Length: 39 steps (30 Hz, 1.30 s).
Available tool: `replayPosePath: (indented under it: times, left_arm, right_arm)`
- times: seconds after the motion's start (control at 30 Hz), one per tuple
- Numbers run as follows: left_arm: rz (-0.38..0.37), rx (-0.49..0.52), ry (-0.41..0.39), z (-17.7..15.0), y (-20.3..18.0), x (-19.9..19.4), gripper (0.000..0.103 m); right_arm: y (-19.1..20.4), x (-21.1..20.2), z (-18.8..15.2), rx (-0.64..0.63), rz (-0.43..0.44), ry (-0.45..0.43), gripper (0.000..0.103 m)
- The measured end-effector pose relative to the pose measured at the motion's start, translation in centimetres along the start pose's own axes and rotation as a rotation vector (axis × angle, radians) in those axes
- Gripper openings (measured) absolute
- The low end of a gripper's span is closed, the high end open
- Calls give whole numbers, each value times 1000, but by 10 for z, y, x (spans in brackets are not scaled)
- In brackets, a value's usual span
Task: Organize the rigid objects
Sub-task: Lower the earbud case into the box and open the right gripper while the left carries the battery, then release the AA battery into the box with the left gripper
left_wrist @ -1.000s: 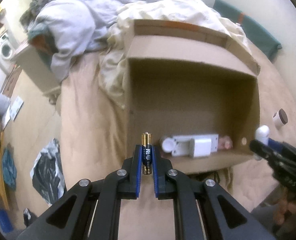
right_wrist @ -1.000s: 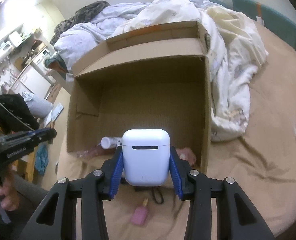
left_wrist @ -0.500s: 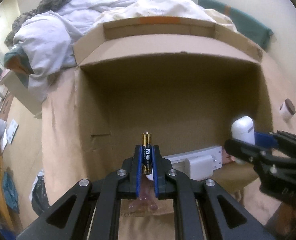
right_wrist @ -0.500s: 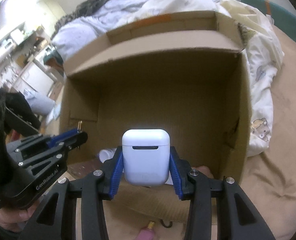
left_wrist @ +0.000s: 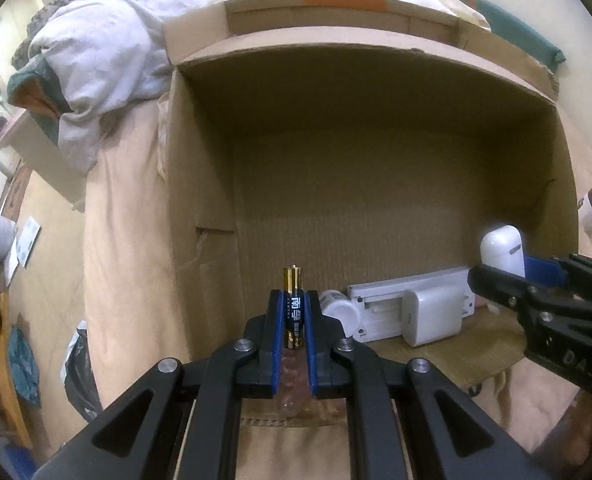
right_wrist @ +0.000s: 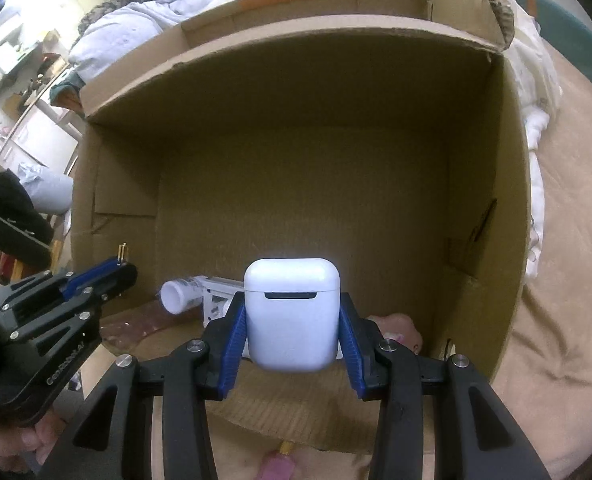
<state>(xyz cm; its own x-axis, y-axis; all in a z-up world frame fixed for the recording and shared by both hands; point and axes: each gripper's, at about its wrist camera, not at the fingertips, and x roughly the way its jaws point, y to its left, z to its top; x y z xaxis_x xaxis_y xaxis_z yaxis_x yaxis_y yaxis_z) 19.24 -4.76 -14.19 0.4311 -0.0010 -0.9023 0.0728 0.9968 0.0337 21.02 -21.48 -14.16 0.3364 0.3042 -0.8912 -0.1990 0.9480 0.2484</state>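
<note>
From the left wrist camera, the left gripper has its fingers clenched on a black-and-gold battery that stands upright between the blue pads, its gold end sticking out past the fingertips, above the near edge of an open cardboard box lying on a bed. Inside the box, along its near side, lie a white bottle, a flat white device and a white charger block resting against it. The right gripper enters from the right, carrying a white earbud case. From the right wrist camera, the right gripper grasps the earbud case upright by its sides, over the box's near edge. The left gripper shows at the left with the battery's tip protruding. Crumpled bedding lies beside the box.
</note>
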Motion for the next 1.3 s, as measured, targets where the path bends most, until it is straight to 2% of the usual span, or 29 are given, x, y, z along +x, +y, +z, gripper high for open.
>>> replayPosePath:
  times: [0.13, 0.27, 0.37, 0.43, 0.47, 0.5, 0.57, 0.7, 1.1, 1.3]
  left_arm:
    - [-4, 0, 0, 2, 0, 0, 9]
    - [3, 11, -20, 1, -2, -3, 9]
    - [7, 35, -7, 0, -7, -5, 11]
    - [16, 47, -10, 0, -10, -9, 19]
    - [20, 47, -15, 0, -11, -11, 31]
    - [24, 46, -21, 0, -12, -14, 51]
    - [15, 49, -44, -1, -13, -20, 76]
    - [5, 81, -53, -4, -19, -27, 77]
    - [-14, 57, -58, -7, -16, -42, 77]
    - [-3, 20, -57, -17, -7, -61, 77]
  right_arm:
    - [-4, -1, 3, 47, 70, -5, 45]
    - [-10, -7, 4, 69, 85, -33, 46]
    - [-10, -13, 6, 74, 96, -57, 72]
    - [-7, -20, 8, 71, 115, -90, 79]
    - [-6, -23, 9, 67, 122, -108, 89]
    - [-5, -28, 10, 65, 129, -131, 101]
    - [-6, -38, 10, 68, 142, -173, 103]
    - [-7, -43, 11, 81, 144, -191, 103]
    - [-9, -58, 10, 71, 153, -205, 103]
    - [-17, -70, 3, 98, 210, -201, 103]
